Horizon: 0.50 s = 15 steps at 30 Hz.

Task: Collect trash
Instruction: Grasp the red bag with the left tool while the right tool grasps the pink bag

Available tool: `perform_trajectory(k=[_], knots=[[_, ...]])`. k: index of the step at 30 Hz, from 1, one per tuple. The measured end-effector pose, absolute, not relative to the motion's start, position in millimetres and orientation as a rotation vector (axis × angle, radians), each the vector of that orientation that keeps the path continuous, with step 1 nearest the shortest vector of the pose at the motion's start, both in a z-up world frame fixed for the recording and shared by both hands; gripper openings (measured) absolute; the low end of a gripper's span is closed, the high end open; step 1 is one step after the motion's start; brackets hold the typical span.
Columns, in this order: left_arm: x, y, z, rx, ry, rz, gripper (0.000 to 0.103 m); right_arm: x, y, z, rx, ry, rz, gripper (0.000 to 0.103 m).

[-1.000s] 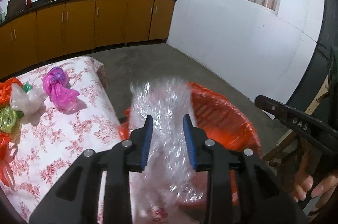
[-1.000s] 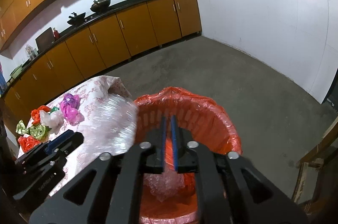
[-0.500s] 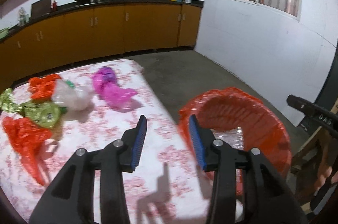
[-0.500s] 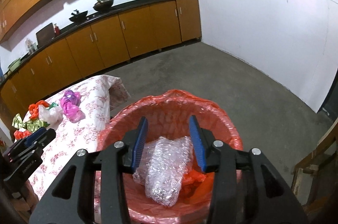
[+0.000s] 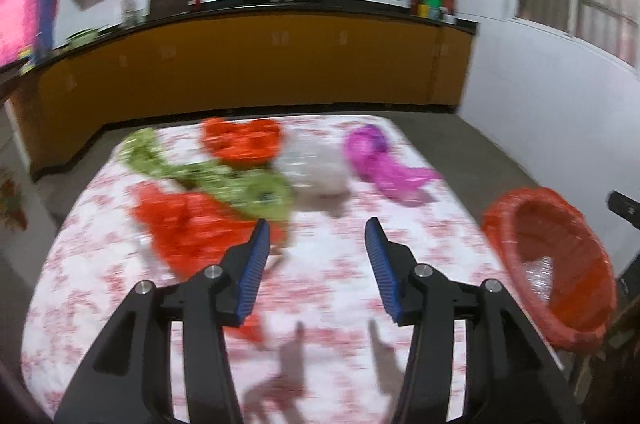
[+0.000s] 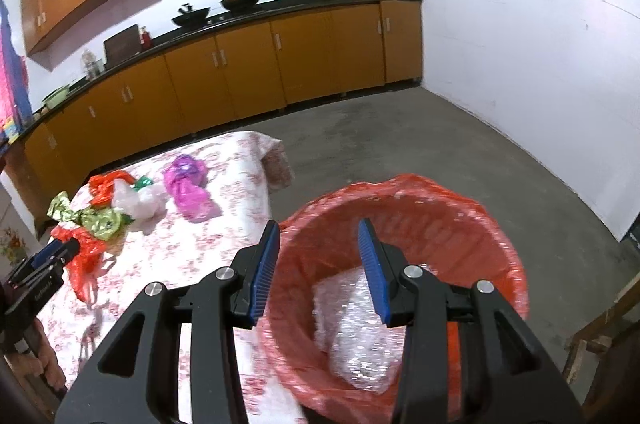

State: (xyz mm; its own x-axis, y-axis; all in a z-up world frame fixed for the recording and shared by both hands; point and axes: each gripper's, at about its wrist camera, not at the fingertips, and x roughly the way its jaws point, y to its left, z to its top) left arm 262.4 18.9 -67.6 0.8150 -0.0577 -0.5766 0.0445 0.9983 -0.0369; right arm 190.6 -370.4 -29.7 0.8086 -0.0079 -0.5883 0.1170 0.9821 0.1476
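Observation:
My left gripper (image 5: 317,230) hangs over the flowered table (image 5: 328,288) with its jaws opening and nothing between them. Ahead of it lie an orange bag (image 5: 184,224), a green wrapper (image 5: 244,187), a second orange bag (image 5: 240,139), a clear bag (image 5: 316,167) and a pink bag (image 5: 380,163). My right gripper (image 6: 318,232) is open and empty above the rim of the bin with the orange liner (image 6: 472,224). A wad of bubble wrap (image 6: 356,328) lies inside the bin. The left gripper (image 6: 60,250) shows at the left edge of the right wrist view.
The bin (image 5: 560,264) stands off the table's right edge on the grey concrete floor (image 6: 440,143). Yellow cabinets with a dark counter (image 6: 280,55) run along the far wall. A wooden frame (image 6: 600,328) stands at the right. A hand (image 6: 40,364) shows at lower left.
The bubble wrap left both grippers and dropped into the bin. Both grippers opened. My left gripper swung left from the bin to over the table, and the right one drew back slightly.

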Motion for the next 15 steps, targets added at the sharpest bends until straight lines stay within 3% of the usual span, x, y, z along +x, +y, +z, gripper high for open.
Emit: perform_trajectory(k=[9,15], knots=[[276,112,-74,-0.12,0.635,0.152,0.05,208,-315,-40,0.146,0.65,0.029,0.043],[294,132,-82,-0.212,0.677,0.152,0.05,224,-286,-49,0.127,0.675,0.078,0.043]])
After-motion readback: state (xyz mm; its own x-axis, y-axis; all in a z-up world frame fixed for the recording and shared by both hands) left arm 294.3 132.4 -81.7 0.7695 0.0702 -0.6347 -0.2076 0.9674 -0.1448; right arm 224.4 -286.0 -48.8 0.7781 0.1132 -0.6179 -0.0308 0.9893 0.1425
